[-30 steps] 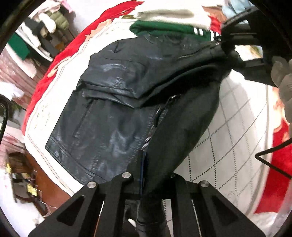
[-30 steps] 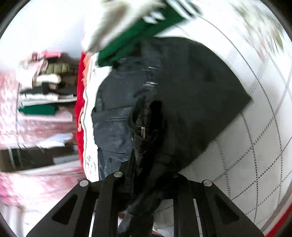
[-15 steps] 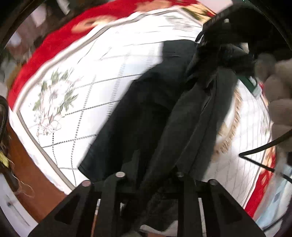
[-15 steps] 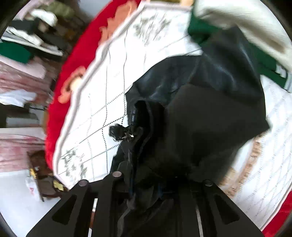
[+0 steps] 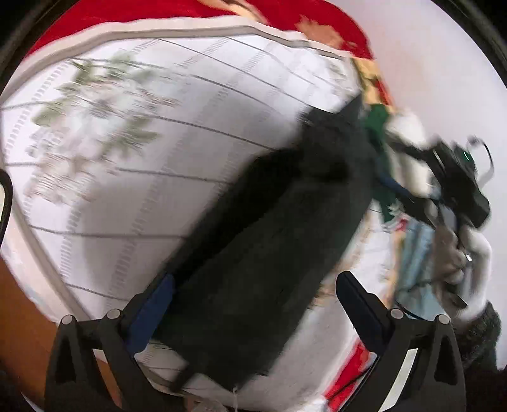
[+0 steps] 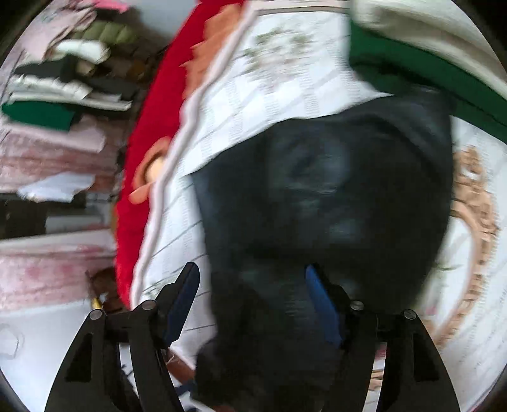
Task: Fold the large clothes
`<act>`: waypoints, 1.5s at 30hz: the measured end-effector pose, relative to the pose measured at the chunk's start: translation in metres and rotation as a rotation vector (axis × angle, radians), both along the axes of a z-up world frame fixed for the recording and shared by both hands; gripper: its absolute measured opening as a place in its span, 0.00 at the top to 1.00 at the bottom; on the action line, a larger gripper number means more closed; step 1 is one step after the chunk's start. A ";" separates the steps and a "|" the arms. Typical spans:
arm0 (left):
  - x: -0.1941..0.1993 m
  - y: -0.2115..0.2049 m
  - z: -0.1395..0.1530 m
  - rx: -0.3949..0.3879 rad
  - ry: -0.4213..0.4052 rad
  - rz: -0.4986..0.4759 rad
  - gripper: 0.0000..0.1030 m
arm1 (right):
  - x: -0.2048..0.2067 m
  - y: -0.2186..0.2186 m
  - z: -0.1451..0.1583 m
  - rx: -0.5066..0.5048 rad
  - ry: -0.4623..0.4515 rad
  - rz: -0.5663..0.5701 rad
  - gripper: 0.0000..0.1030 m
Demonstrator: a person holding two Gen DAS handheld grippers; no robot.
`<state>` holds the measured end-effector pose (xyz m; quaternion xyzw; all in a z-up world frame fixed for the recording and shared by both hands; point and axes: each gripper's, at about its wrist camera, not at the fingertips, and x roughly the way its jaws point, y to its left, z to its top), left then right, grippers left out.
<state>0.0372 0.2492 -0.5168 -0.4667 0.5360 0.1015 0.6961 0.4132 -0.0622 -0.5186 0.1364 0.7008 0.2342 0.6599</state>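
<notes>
Both views blurred; detail is soft.

Left claw (image 5: 253, 304): jaws spread wide, holding nothing. The black jacket (image 5: 269, 241) lies just ahead of it and between the blue-padded fingers (image 5: 152, 313), a long dark band running away from me up and to the right. It rests on the white quilted spread (image 5: 126, 190) with the red border (image 5: 158, 12); I cannot tell whether this is a bed or a surface.

Right claw (image 6: 253, 304): also spread open, gripping nothing that I can make out. Jacket (image 6: 323, 202) fills the space directly ahead, and some of its cloth bunches low between the fingers, so contact there is possible but unclear.

From the left view, my right claw (image 5: 443, 177) shows far off to the right, past the jacket's far end, beside a green garment (image 5: 377, 126) and something white (image 5: 408, 133). In the right view the green garment (image 6: 427, 69) sits ahead-right beyond the jacket, a cream one (image 6: 412, 28) on top. Stacked clothes (image 6: 63, 79) far left, off the spread.

Judgement: the jacket looks laid down as a doubled strip, both claws open so it can settle. Likely next: regrasp one end and fold across. The stiff, heavy cloth may spring back.
</notes>
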 end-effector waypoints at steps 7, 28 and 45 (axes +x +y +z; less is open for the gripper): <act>0.008 -0.003 0.017 0.235 0.040 -0.067 0.00 | 0.030 -0.097 -0.035 -0.203 -0.083 -0.161 0.25; 0.027 -0.050 0.020 0.462 0.192 -0.192 0.00 | -0.179 -0.333 -0.069 -0.235 0.229 -0.506 0.75; 0.134 -0.061 -0.060 0.484 0.266 -0.173 0.00 | -0.120 -0.261 -0.004 -0.061 0.036 -0.146 0.54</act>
